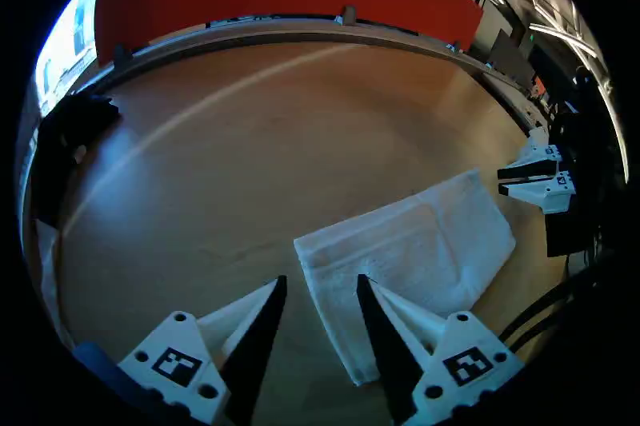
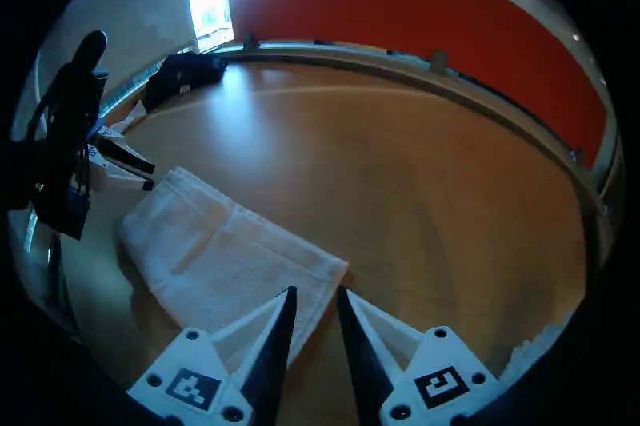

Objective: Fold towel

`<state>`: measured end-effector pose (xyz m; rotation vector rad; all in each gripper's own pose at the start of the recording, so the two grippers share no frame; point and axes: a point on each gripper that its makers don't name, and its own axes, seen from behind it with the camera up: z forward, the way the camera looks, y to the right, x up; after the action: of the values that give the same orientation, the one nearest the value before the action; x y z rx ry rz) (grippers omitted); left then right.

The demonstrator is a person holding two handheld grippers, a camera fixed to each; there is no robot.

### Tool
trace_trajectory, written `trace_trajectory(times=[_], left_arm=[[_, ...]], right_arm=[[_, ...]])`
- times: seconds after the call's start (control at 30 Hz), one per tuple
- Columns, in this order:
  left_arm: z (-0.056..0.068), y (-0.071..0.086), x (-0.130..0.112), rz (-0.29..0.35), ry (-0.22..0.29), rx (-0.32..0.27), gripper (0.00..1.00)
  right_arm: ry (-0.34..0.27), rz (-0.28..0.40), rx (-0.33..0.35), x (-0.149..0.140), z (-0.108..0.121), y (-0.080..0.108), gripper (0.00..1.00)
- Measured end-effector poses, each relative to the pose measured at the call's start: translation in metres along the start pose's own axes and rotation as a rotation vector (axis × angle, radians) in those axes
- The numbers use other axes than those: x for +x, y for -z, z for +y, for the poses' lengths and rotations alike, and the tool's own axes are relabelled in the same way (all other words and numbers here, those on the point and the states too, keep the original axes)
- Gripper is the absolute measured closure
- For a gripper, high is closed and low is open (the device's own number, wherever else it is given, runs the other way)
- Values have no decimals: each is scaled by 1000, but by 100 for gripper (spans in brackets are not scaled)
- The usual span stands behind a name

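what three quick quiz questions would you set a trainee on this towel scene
1. True or false: the towel hangs from the left tool.
2. What colour is the panel behind the table? A blue, B red, C green.
3. Fill in: the right tool has its fingers ___, with nothing between them.
Key: 1 false, it lies on the table; 2 B; 3 open.
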<state>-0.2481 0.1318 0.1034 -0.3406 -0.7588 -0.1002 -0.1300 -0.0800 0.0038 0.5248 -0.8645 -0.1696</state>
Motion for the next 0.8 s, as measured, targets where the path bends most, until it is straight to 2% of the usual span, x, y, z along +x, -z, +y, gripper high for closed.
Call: trace_trajectory(times=[0.1, 0.17, 0.5, 0.8], left_arm=[[-1, 3, -1, 1, -3, 4, 19], [-2, 5, -2, 3, -3, 8, 12], [0, 20, -10, 16, 8, 17, 12], [1, 39, -40, 13, 39, 38, 12]], right_arm=[[1, 4, -1, 1, 0, 3, 31], [8, 7, 3, 0, -1, 6, 29], [28, 7, 7, -11, -9, 20, 29], [36, 1, 19, -34, -25, 35, 29]])
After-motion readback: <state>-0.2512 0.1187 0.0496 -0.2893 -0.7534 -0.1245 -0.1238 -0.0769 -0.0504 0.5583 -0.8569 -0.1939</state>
